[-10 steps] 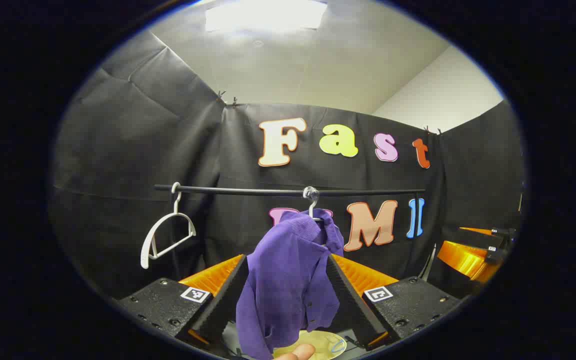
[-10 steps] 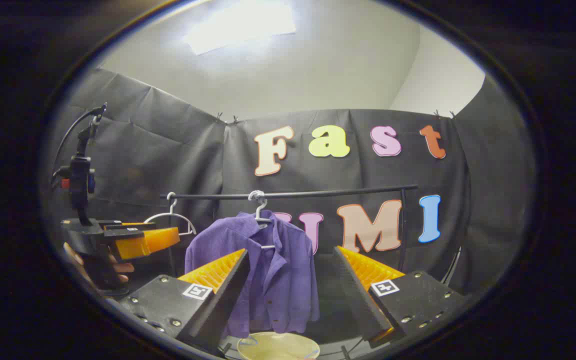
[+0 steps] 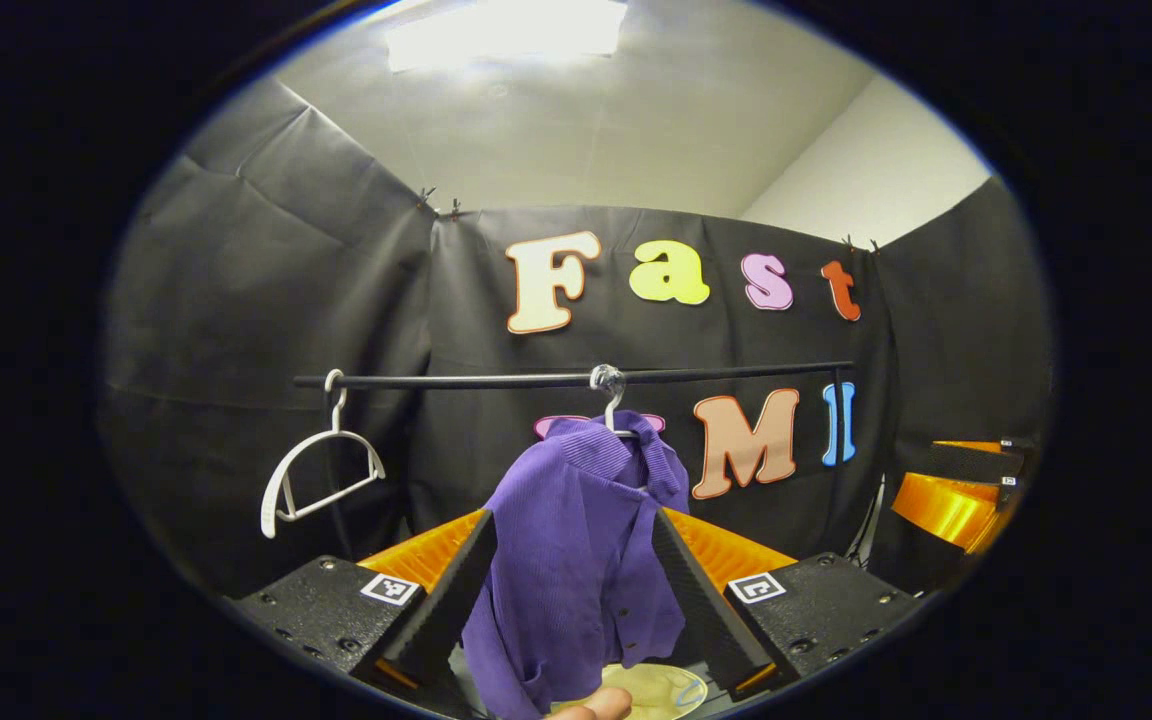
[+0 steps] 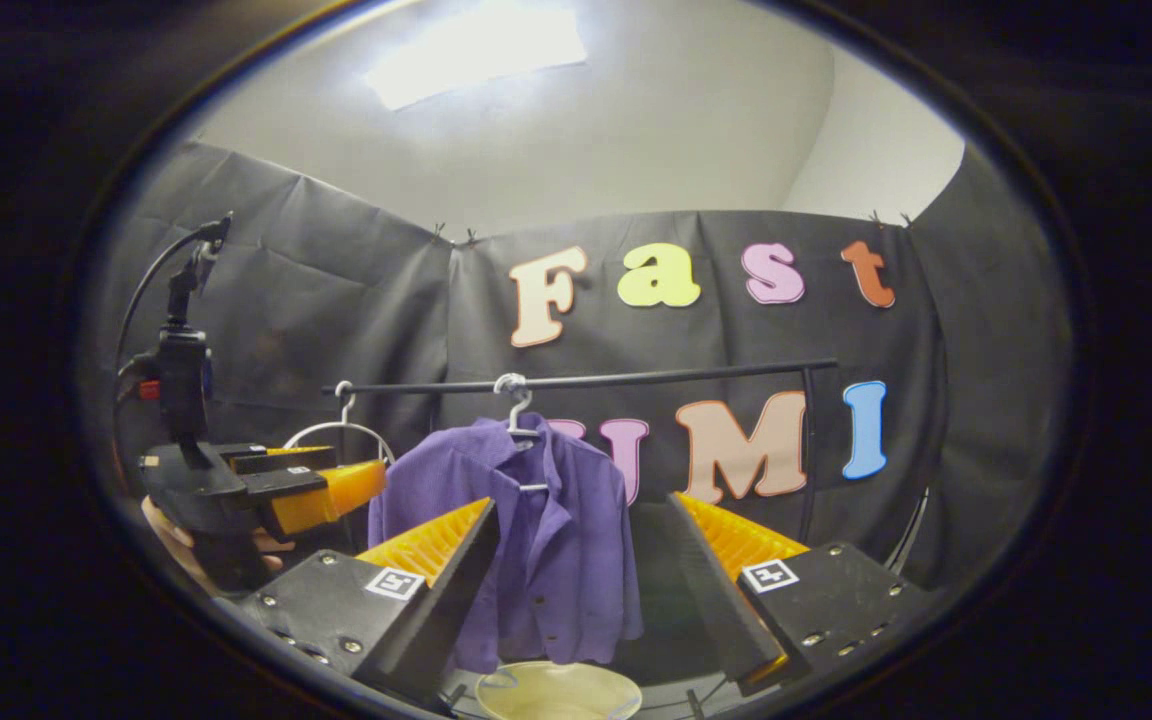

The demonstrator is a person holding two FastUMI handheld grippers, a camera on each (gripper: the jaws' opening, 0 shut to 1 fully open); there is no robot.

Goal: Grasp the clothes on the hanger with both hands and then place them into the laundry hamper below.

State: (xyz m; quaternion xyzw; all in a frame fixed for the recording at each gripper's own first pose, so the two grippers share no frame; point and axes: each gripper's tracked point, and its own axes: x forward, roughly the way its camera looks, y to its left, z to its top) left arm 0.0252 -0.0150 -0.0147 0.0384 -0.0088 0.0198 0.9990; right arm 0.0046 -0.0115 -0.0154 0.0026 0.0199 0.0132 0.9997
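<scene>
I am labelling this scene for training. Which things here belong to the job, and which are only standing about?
For the job:
purple shirt
its hanger
rail
left tongs, open
right tongs, open

Standing about:
empty white hanger
pale round dish below the shirt

Overexposed ceiling light (image 3: 506,27) glare, dim booth, edges fisheye-warped
</scene>
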